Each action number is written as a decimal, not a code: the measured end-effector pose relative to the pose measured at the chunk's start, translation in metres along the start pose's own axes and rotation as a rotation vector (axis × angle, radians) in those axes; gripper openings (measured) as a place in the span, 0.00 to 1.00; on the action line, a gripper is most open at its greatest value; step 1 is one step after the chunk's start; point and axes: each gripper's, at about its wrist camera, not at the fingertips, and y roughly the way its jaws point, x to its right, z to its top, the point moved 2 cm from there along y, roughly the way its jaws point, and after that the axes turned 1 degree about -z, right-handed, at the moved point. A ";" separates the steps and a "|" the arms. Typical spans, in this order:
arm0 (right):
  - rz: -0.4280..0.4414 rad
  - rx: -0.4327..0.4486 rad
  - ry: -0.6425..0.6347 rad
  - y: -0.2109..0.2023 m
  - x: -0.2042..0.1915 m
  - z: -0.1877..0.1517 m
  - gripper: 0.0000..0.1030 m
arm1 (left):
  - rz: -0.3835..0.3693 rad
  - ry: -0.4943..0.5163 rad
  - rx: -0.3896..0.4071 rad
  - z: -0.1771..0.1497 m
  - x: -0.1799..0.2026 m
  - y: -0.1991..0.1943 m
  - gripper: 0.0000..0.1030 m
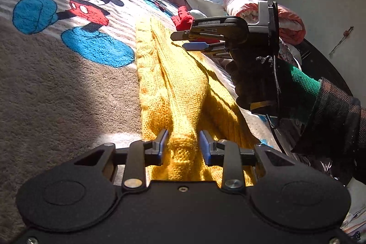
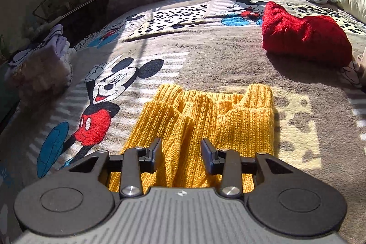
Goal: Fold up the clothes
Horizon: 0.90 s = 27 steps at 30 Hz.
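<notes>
Left gripper [image 1: 183, 144] straddles a raised ridge of the yellow knit sweater [image 1: 180, 93], pads parted, not pinching. Right gripper [image 2: 181, 153] hovers spread wide above the sweater, holding nothing; red knit [image 2: 304, 34] lies ahead to its right.

A: What is seen between the left gripper [image 1: 183, 144] fingers?
B: A raised fold of the yellow knitted sweater [image 1: 173, 93] is seen there, with the jaws parted and just beside it; contact cannot be judged.
A: And the right gripper [image 1: 194, 40]?
B: It is held by a dark-gloved hand [image 1: 256, 81] above the sweater, fingers slightly apart. A red garment [image 1: 183, 20] is partly hidden behind it, on the cartoon-mouse blanket [image 1: 68, 49].
</notes>
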 end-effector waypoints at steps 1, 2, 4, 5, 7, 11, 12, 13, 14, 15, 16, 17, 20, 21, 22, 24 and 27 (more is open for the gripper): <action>0.008 0.020 -0.019 -0.007 -0.003 0.001 0.38 | 0.000 0.005 0.001 0.000 0.001 -0.001 0.29; 0.016 0.040 -0.039 -0.014 -0.006 0.002 0.38 | -0.001 0.010 0.003 0.000 0.002 -0.002 0.29; 0.048 0.052 -0.093 -0.031 -0.019 -0.002 0.38 | -0.002 0.022 0.006 0.001 0.003 -0.004 0.29; 0.074 0.050 -0.121 -0.042 -0.028 -0.006 0.38 | -0.001 0.030 0.010 0.002 0.004 -0.007 0.29; 0.116 0.046 -0.188 -0.062 -0.044 -0.019 0.38 | -0.015 0.018 0.037 0.005 0.002 -0.018 0.29; 0.145 0.051 -0.300 -0.095 -0.067 -0.055 0.38 | -0.055 -0.045 0.125 0.013 -0.008 -0.046 0.29; 0.152 0.054 -0.317 -0.102 -0.072 -0.064 0.38 | -0.065 -0.073 0.152 0.014 -0.012 -0.053 0.29; 0.159 0.056 -0.334 -0.108 -0.077 -0.074 0.38 | -0.079 -0.094 0.162 0.015 -0.015 -0.055 0.29; 0.165 0.058 -0.346 -0.113 -0.081 -0.083 0.38 | -0.090 -0.104 0.157 0.014 -0.015 -0.053 0.29; 0.167 0.058 -0.351 -0.115 -0.085 -0.090 0.38 | -0.102 -0.114 0.151 0.014 -0.015 -0.051 0.29; 0.170 0.059 -0.350 -0.116 -0.088 -0.096 0.38 | -0.113 -0.124 0.146 0.013 -0.015 -0.050 0.28; 0.170 0.065 -0.341 -0.115 -0.089 -0.101 0.38 | -0.118 -0.118 0.134 0.012 -0.013 -0.046 0.27; 0.147 0.039 -0.331 -0.100 -0.090 -0.109 0.38 | -0.069 -0.054 0.018 -0.001 -0.001 -0.023 0.26; 0.133 0.002 -0.331 -0.090 -0.089 -0.113 0.38 | -0.039 -0.040 -0.027 -0.006 0.000 -0.014 0.25; 0.131 -0.020 -0.318 -0.083 -0.088 -0.116 0.38 | -0.013 -0.018 -0.054 -0.011 0.001 -0.007 0.20; 0.131 -0.022 -0.313 -0.083 -0.088 -0.119 0.38 | -0.013 -0.011 -0.051 -0.013 0.001 -0.008 0.20; 0.131 0.005 -0.322 -0.092 -0.090 -0.119 0.38 | -0.036 -0.001 -0.040 -0.011 -0.002 -0.019 0.20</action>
